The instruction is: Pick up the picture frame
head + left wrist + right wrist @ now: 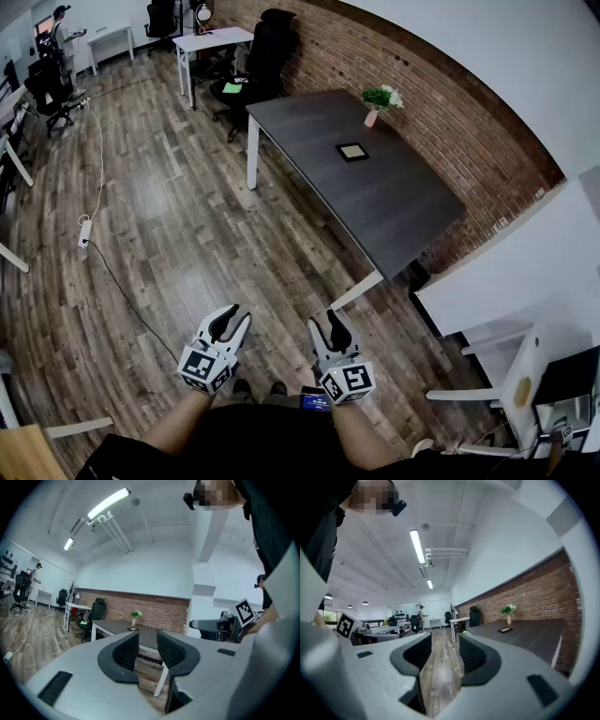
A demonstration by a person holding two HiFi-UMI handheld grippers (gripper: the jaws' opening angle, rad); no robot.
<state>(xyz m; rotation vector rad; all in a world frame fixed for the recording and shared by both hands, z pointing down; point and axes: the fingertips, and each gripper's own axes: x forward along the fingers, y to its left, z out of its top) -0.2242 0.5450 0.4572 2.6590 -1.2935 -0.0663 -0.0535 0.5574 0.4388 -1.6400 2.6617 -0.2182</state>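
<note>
A small dark picture frame (352,151) lies flat on the long dark table (394,216), near a little vase of flowers (379,100). It shows far off in the left gripper view as the picture frame (133,629) and in the right gripper view as the picture frame (505,630). My left gripper (233,318) and right gripper (327,325) are held level close to my body, well short of the table. Both stand open with nothing between their jaws.
White table legs (251,150) stand at the table's ends. A black office chair (258,66) and a white desk (214,39) are beyond it, along the brick wall (450,103). A cable and power strip (84,232) lie on the wood floor. A person (62,28) stands far back.
</note>
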